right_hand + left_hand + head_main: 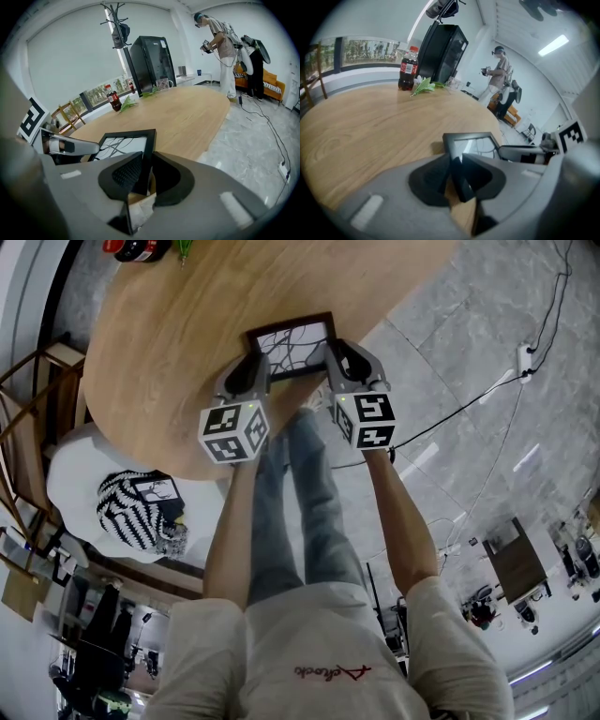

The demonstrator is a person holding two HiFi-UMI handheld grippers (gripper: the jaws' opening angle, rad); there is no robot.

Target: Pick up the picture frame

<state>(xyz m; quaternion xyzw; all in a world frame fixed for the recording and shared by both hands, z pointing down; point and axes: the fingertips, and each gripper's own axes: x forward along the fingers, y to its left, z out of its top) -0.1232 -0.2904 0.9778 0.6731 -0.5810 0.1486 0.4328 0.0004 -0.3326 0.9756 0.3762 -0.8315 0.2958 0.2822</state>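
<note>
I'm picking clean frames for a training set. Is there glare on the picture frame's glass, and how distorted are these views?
Left gripper view: the picture frame has glass reflecting bright light, which partly washes out its drawing; dark fisheye corners. Right gripper view: little glare, the drawing's lines read clearly; same fisheye bending. Head view: even light, the table rim bowed by the wide lens.

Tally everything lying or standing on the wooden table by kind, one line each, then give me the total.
Picture frame: 1
Cola bottle: 1
Green leafy sprig: 1
Clear item near the far edge, too small to identify: 1
Total: 4
</note>
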